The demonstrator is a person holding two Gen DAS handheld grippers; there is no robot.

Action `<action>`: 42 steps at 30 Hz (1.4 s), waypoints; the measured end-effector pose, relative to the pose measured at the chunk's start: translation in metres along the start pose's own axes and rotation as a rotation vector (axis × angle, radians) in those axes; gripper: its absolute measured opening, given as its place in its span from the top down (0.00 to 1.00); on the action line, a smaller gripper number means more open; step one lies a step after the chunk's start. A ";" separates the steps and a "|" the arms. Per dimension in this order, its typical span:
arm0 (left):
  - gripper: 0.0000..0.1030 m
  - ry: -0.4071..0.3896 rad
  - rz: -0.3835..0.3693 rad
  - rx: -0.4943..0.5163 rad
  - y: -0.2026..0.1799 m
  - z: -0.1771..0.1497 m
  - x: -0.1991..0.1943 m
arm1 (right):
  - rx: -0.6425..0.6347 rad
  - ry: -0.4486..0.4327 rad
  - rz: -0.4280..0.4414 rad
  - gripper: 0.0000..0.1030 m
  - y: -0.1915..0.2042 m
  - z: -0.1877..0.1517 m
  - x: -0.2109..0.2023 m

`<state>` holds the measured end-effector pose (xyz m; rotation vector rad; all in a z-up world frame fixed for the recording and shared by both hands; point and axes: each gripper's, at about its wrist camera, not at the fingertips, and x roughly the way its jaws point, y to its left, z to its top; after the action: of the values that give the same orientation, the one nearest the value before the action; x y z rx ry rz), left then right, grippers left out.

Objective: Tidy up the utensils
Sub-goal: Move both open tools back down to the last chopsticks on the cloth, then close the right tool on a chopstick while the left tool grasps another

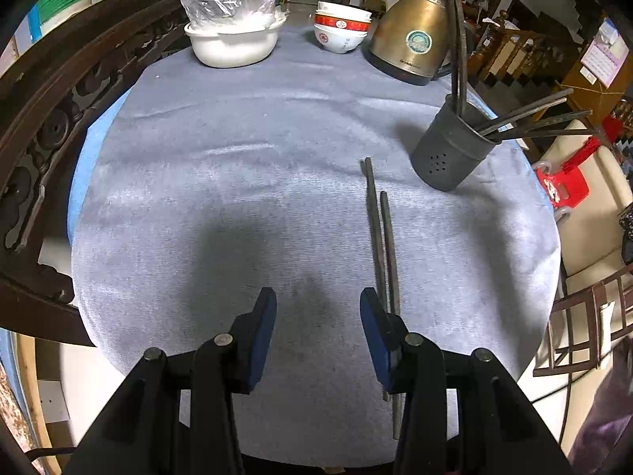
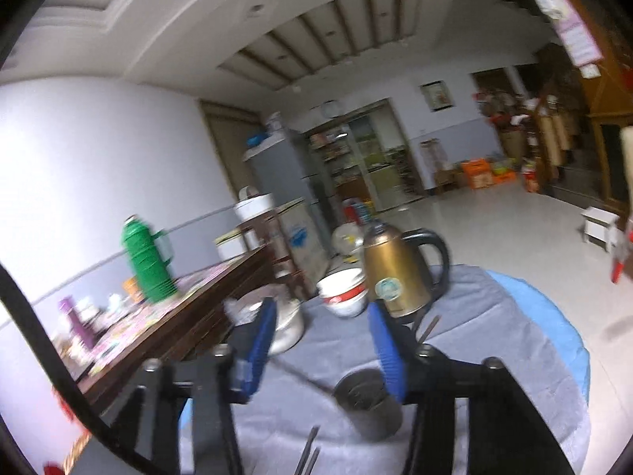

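Note:
Two dark chopsticks (image 1: 380, 245) lie side by side on the grey tablecloth (image 1: 237, 182), passing under my left gripper's right finger. My left gripper (image 1: 318, 308) is open and empty just above the cloth, left of them. A dark utensil holder (image 1: 447, 154) with several chopsticks stands at the right. In the right wrist view, my right gripper (image 2: 320, 320) is open and empty, raised above the holder (image 2: 368, 403); the chopstick tips (image 2: 308, 455) show at the bottom edge.
A gold kettle (image 1: 411, 39), stacked bowls (image 1: 342, 27) and a white pot with a bagged lid (image 1: 233, 35) stand at the table's far side. A carved wooden bench (image 1: 51, 118) borders the left. A red stool (image 1: 561, 186) stands on the right.

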<state>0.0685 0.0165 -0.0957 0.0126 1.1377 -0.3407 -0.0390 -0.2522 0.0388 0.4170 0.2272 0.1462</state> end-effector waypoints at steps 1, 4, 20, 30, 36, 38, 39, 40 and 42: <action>0.57 -0.003 0.012 0.003 0.001 0.000 0.000 | -0.018 0.030 0.031 0.59 0.006 -0.008 -0.003; 0.56 -0.011 0.043 0.006 0.003 -0.001 0.000 | -0.052 0.107 0.068 0.60 0.019 -0.035 -0.005; 0.55 -0.094 0.185 0.062 0.008 -0.004 -0.003 | 0.104 0.645 -0.050 0.71 -0.003 -0.168 0.126; 0.53 -0.038 0.136 -0.003 0.028 -0.010 0.014 | 0.155 0.754 -0.109 0.75 0.001 -0.196 0.186; 0.53 -0.025 0.121 -0.012 0.030 -0.010 0.020 | 0.140 0.792 -0.149 0.77 0.007 -0.204 0.201; 0.53 -0.020 0.112 -0.018 0.030 -0.009 0.022 | 0.115 0.784 -0.164 0.80 0.009 -0.206 0.204; 0.53 -0.017 0.111 -0.020 0.030 -0.009 0.022 | 0.110 0.785 -0.169 0.80 0.009 -0.206 0.205; 0.53 -0.016 0.112 -0.020 0.030 -0.010 0.022 | 0.102 0.787 -0.171 0.81 0.010 -0.206 0.205; 0.53 -0.013 0.111 -0.020 0.029 -0.009 0.023 | 0.072 0.794 -0.175 0.84 0.012 -0.205 0.204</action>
<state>0.0768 0.0398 -0.1248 0.0561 1.1225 -0.2305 0.1058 -0.1248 -0.1771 0.3924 1.0496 0.1258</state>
